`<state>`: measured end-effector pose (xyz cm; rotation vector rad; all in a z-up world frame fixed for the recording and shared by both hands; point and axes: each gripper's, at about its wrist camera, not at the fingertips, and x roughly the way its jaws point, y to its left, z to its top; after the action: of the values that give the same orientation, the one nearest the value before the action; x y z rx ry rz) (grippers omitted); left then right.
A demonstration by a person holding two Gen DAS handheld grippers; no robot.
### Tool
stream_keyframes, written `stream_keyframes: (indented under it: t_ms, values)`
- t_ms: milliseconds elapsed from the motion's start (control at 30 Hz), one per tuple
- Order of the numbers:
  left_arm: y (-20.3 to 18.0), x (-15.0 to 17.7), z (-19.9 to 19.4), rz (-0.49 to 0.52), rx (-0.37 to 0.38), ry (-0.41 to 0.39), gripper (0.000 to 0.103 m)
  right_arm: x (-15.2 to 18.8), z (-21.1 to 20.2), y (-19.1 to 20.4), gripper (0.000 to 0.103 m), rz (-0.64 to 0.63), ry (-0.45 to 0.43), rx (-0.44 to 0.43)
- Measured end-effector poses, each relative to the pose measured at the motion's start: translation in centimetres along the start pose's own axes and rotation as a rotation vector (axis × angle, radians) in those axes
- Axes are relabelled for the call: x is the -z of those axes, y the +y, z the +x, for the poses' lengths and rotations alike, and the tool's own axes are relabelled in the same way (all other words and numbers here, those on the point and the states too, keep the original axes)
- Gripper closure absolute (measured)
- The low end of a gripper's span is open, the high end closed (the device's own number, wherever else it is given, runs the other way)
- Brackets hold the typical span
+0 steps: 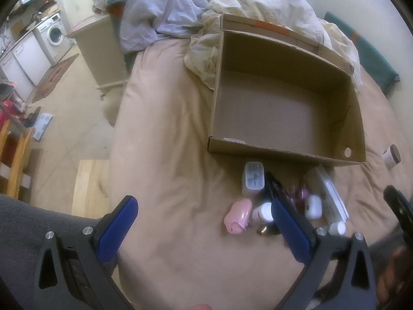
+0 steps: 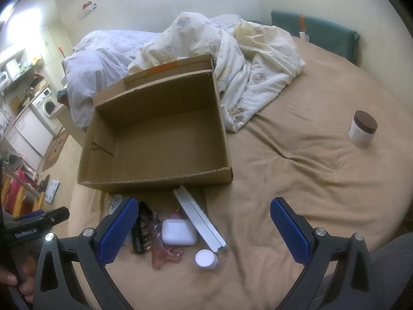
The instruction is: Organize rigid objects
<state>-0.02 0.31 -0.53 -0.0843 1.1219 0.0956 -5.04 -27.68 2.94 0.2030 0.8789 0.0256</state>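
Clutter partly hidden by left gripper | both grippers, right gripper, spread, empty

Both views: dim, warm indoor light, colours muted with a yellowish cast. Strong fisheye distortion; black vignette at the corners, straight edges of the open brown cardboard box bowed. Brightest patch is glare at the upper left of the right wrist view. Soft shadow inside the box walls. Left wrist view slightly soft; small white rectangular case smeared by blur.
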Motion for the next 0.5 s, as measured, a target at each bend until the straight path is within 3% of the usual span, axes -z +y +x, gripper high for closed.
stream_keyframes:
  t_ms: [500]
  values:
    - [-0.03, 0.09, 0.16, -0.001, -0.001, 0.006, 0.0, -0.1, 0.13, -0.09, 0.0, -0.008, 0.005, 0.003]
